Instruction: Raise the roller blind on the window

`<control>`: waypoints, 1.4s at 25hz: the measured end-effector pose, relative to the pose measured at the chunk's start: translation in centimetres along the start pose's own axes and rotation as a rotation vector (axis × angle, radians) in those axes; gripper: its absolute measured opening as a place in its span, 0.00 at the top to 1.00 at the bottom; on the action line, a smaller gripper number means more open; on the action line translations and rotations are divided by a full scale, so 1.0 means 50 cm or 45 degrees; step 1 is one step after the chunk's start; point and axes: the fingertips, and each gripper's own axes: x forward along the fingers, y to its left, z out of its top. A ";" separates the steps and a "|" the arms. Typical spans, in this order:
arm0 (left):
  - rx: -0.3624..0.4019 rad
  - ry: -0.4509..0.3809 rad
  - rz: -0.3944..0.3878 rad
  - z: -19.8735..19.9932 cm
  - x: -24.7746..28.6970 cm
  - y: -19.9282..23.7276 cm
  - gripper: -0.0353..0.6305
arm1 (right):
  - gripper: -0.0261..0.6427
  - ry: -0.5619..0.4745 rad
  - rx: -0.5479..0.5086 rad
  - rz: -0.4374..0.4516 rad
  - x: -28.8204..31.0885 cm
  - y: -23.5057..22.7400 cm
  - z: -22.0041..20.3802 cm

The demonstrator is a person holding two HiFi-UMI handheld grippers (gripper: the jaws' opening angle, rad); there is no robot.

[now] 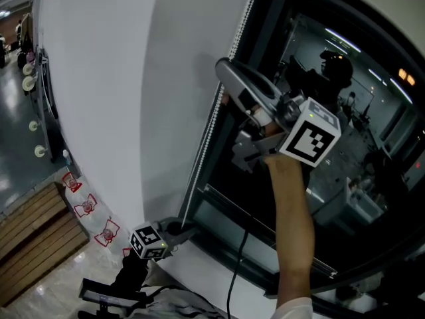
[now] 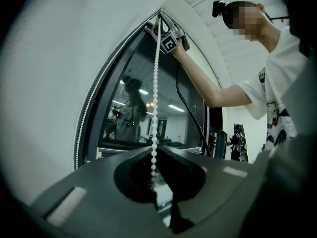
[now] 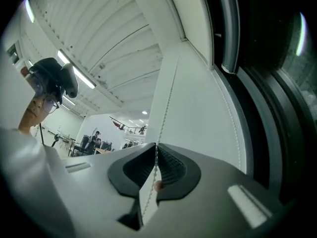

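Pinching the white plastic bead chain (image 3: pixel 166 103), my right gripper (image 3: pixel 156 145) has its jaws nearly together on the strand, up beside the dark window frame (image 2: pixel 94 128). Below it, my left gripper (image 2: pixel 154 150) is clamped tight on the same strand, which runs straight up from its tips. I judge the chain light, limp and slippery, so it is best gripped between beads.
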 end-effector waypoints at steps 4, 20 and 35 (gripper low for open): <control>-0.003 0.000 -0.007 0.001 0.003 0.004 0.95 | 0.94 -0.020 0.031 0.011 -0.008 0.002 0.000; 0.006 0.010 -0.027 0.024 0.023 0.010 0.95 | 0.94 0.112 0.108 -0.024 -0.063 0.032 -0.193; 0.016 0.020 -0.009 -0.002 0.002 0.015 0.95 | 0.94 0.397 0.290 -0.118 -0.167 0.096 -0.568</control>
